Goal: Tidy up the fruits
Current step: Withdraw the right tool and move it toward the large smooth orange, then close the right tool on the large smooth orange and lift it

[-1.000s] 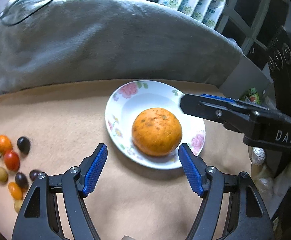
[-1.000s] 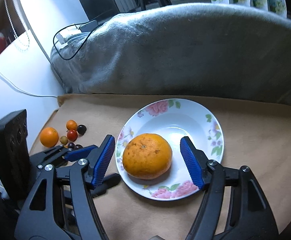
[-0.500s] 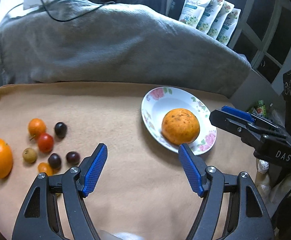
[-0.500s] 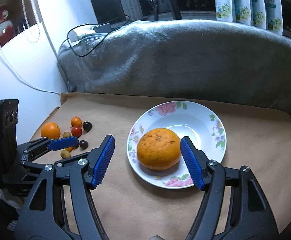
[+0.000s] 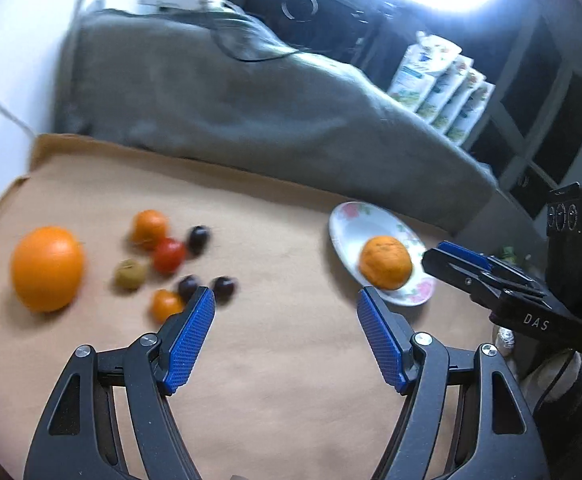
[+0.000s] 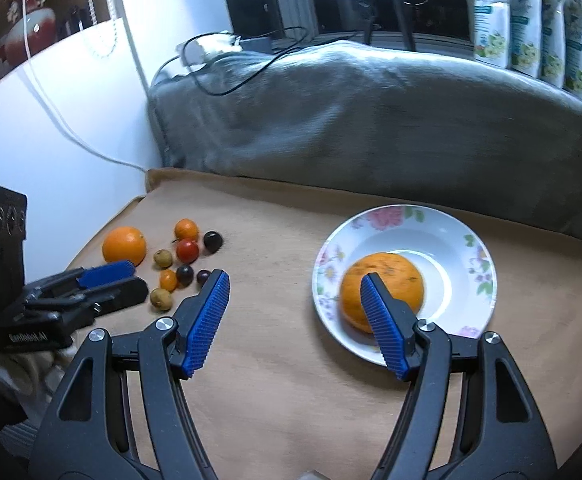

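A speckled orange (image 6: pixel 387 284) lies in a white flowered plate (image 6: pixel 463 248) on the tan cloth; in the left wrist view the orange (image 5: pixel 385 262) and plate (image 5: pixel 351 220) are at the right. A smooth orange (image 5: pixel 47 268) and several small tomatoes and dark fruits (image 5: pixel 169 256) lie at the left, also seen as the orange (image 6: pixel 125 245) and small fruits (image 6: pixel 187 250) in the right wrist view. My left gripper (image 5: pixel 285 334) is open over bare cloth, its left pad near the small fruits. My right gripper (image 6: pixel 295 320) is open, hovering left of the plate, nothing between its pads.
A grey blanket (image 6: pixel 371 120) with a black cable lies behind the cloth. Flowered pouches (image 6: pixel 531 20) stand at the back right. A white wall (image 6: pixel 51 140) bounds the left side. The cloth's edge (image 6: pixel 139 200) runs near the fruit cluster.
Both grippers have pulled back and swung left, away from the plate; the orange stays in the plate. The fruit cluster has come into fuller view of the left gripper. Jaws unchanged.
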Demonstrator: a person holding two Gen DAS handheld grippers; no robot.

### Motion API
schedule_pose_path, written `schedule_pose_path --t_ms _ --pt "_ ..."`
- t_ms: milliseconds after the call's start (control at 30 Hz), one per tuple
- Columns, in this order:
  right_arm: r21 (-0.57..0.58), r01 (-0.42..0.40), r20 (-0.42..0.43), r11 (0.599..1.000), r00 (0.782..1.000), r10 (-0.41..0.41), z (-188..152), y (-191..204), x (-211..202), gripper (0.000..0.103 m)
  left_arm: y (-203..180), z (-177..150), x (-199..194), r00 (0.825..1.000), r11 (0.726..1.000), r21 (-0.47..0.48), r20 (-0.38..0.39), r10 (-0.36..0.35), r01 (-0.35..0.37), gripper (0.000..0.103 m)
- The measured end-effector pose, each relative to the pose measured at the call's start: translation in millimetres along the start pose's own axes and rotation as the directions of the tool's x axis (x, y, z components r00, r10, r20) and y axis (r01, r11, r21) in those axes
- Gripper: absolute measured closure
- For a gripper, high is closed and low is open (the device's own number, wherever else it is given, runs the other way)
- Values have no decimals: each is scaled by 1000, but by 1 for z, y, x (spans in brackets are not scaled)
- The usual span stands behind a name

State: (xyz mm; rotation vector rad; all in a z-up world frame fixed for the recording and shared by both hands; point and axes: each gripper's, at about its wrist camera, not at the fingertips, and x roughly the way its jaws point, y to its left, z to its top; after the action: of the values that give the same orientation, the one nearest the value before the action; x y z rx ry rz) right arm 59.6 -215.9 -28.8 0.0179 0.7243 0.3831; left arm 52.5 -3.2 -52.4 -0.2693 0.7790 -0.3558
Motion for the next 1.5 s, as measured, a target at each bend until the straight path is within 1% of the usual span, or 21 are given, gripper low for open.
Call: schedule_pose_path --t_ms 67,100,133,167,267,367,433,500,600,667,733,900,1000,1067,1133,1200,1233,1300,1500 --pt "-14 -8 -8 1000 1000 8 1 9 5 32 7 -1 -3 995 995 17 -14 101 -101 29" --pt "-22 -13 -12 1000 1000 13 2 14 8 32 12 -1 -4 989 990 25 -24 143 -142 29" --pt "-34 -17 -16 999 1000 16 3 20 12 32 19 -3 -6 985 986 17 -29 168 -168 29" --pt "-42 -19 -19 999 1000 18 4 25 15 32 24 -4 -7 984 984 6 -32 177 -177 29" --pt "-73 -27 -32 997 999 25 9 42 26 32 44 -9 -11 971 972 -33 -53 232 -234 29" --pt "-91 -51 -51 995 998 47 14 56 37 32 65 -15 -15 955 955 -54 -71 289 -293 29" --pt "-107 -73 -71 992 995 65 17 68 47 32 79 -17 -16 938 938 -69 -89 334 -340 29" --pt "-118 -92 -91 989 993 81 19 77 56 32 90 -18 -17 929 927 -88 -102 355 -364 29" --pt "-126 -141 -127 982 984 125 25 93 74 32 109 -19 -20 919 912 -126 -110 377 -390 29" --pt "-118 -168 -146 979 978 150 28 100 84 32 119 -18 -22 922 911 -151 -113 370 -384 29" --pt "-101 -207 -174 973 967 187 34 108 98 32 127 -18 -26 928 911 -176 -102 359 -372 29" --pt "-75 -268 -226 960 943 246 40 124 123 32 136 -17 -27 935 917 -182 -91 343 -354 29" --pt "-53 -313 -257 948 922 290 44 135 137 32 141 -18 -26 944 923 -197 -89 318 -330 31" --pt "-41 -333 -269 942 912 311 46 140 144 32 145 -18 -24 948 924 -210 -88 307 -319 31" --pt "-17 -359 -286 933 896 339 47 146 154 32 150 -18 -22 953 925 -230 -92 287 -301 31" --pt "2 -374 -297 928 885 358 49 149 162 32 151 -17 -20 955 925 -237 -89 282 -296 31" --pt "19 -388 -307 922 875 375 49 151 168 32 151 -16 -20 956 926 -235 -88 281 -294 31" --pt "33 -401 -318 915 864 390 50 155 174 32 151 -14 -18 956 928 -231 -85 281 -294 33" --pt "57 -436 -355 898 832 426 55 167 196 32 153 -8 -15 956 929 -226 -82 281 -292 34"
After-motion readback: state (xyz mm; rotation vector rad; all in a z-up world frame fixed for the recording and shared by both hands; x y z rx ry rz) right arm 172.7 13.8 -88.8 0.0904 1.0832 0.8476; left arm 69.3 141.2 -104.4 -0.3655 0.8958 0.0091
